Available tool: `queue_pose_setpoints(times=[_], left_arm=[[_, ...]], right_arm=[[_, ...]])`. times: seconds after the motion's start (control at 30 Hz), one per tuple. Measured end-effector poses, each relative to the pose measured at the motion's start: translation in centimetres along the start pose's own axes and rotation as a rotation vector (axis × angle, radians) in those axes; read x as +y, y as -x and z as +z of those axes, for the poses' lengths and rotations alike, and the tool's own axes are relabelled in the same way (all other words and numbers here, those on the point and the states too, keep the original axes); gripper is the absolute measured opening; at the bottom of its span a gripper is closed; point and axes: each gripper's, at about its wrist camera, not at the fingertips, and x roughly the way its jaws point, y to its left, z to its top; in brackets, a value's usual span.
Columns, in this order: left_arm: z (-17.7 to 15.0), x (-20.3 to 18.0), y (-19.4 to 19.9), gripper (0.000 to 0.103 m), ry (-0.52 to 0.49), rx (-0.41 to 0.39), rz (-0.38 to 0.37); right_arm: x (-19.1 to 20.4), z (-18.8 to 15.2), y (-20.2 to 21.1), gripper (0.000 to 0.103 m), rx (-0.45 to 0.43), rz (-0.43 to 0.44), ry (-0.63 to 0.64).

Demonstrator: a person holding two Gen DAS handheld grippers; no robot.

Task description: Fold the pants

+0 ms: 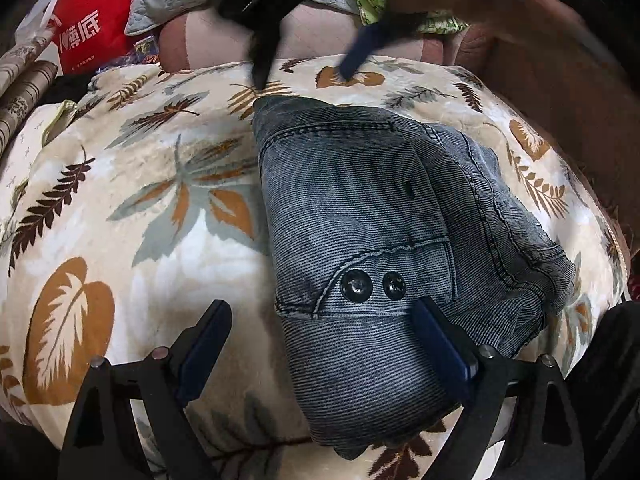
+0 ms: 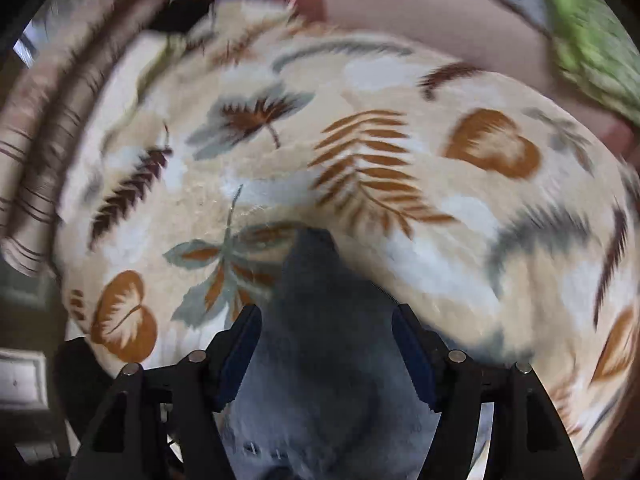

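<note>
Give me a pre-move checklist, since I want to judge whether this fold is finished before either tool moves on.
1. Blue-grey denim pants folded into a compact bundle: ok.
2. Bundle resting on the cream leaf-print blanket: ok.
3. Left tool open, holding nothing: ok.
4. Right tool open: ok.
5. Right tool clear of the fabric: cannot tell, view blurred.
6. Layers aligned: not ok, lower layer sticks out on one side.

Both wrist views look down (closely) at blanket (image 1: 120, 208).
</note>
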Motion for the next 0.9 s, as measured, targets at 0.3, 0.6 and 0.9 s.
queue_pose_setpoints(times=[0.3, 0.6, 0.9], left_arm=[[0.3, 0.5, -0.3, 0.094, 0.020, 0.007, -0.038], [0.2, 1.4, 0.6, 0.094, 0.089, -0.015, -0.091], [0.8, 2.9, 5.2, 0.094, 0.189, -0.126, -0.009]], right_arm=[[-3.0, 4.0, -5.0, 0.039, 0.073, -0.132, -0.098], [-10.3, -15.1, 3.9, 0.062, -0.240, 0.107, -0.435], [-11.3, -26.6, 3.6, 0.077, -0.384, 0.128, -0.515]])
